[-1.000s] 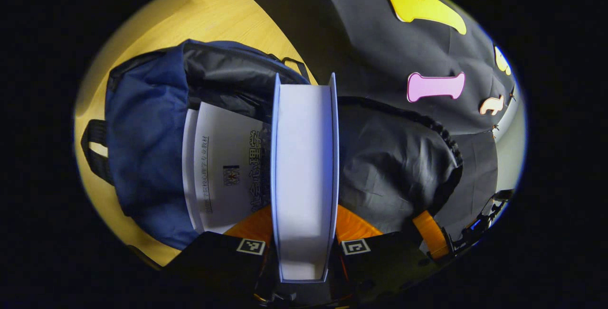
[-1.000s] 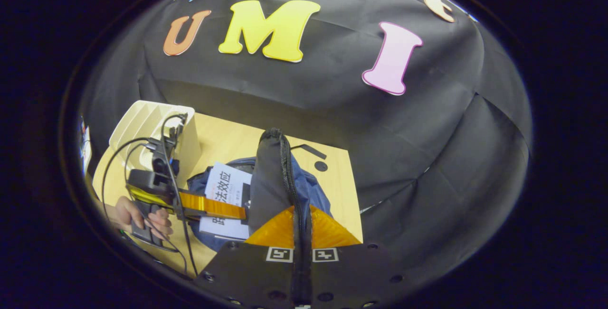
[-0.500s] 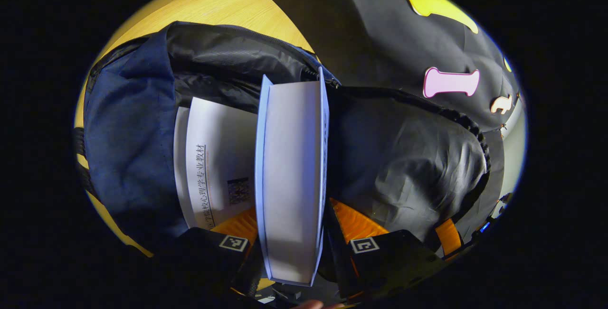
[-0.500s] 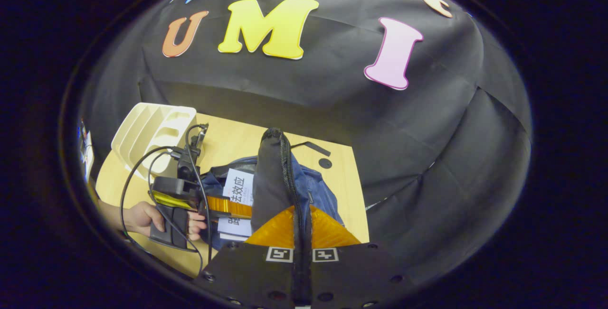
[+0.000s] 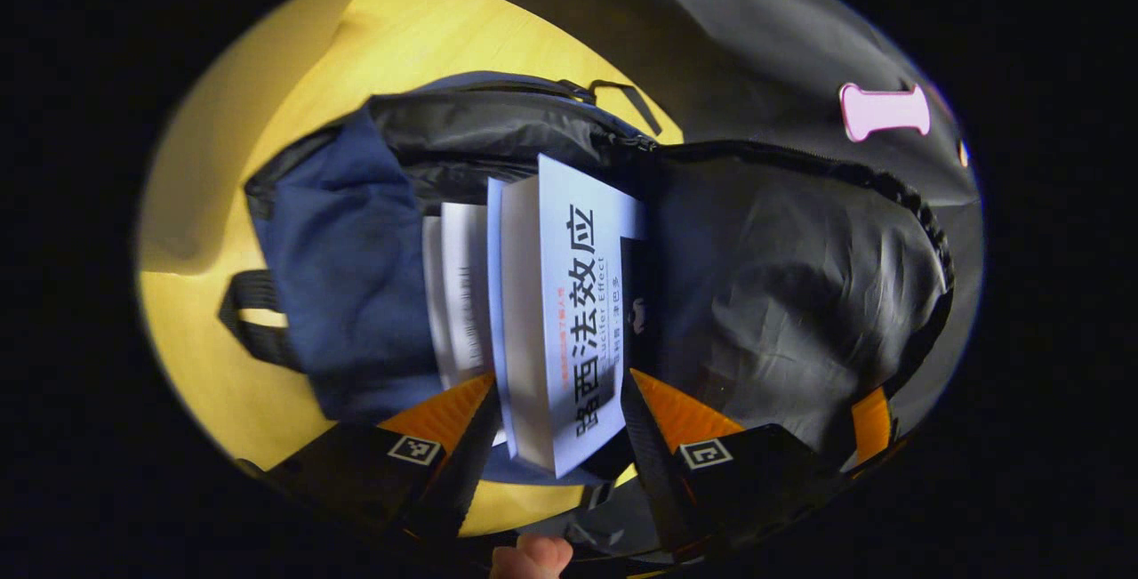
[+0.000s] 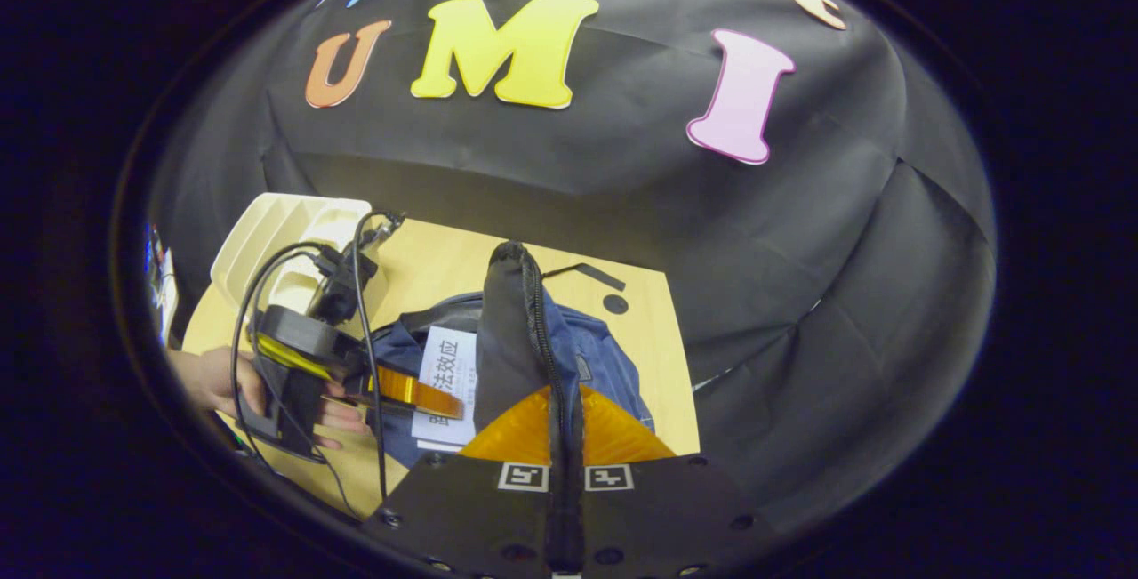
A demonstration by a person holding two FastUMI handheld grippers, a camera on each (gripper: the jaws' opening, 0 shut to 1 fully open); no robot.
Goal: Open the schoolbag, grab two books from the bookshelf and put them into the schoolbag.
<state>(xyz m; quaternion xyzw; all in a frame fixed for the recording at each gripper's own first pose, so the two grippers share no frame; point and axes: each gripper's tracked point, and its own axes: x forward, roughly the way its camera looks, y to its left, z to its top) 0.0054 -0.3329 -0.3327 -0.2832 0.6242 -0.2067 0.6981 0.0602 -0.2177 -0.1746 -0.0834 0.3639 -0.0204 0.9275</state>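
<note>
The second book stands on edge in the mouth of the schoolbag, its white cover with dark print turned toward the flap. It sits in the gap between the two orange fingers of the left gripper; the fingers are spread apart on either side of it and no longer press on it, so the book is let go. Just beside it, deeper in the bag, lies the first book, showing its white page edges.

The bag lies on the wooden table, blue body to one side, black flap lifted to the other. In the right gripper view, the right gripper has its fingers clenched on the zipped edge of that flap, holding it upright. A hand holds the left gripper beside the book, and the cream bookshelf stands behind on the table.
</note>
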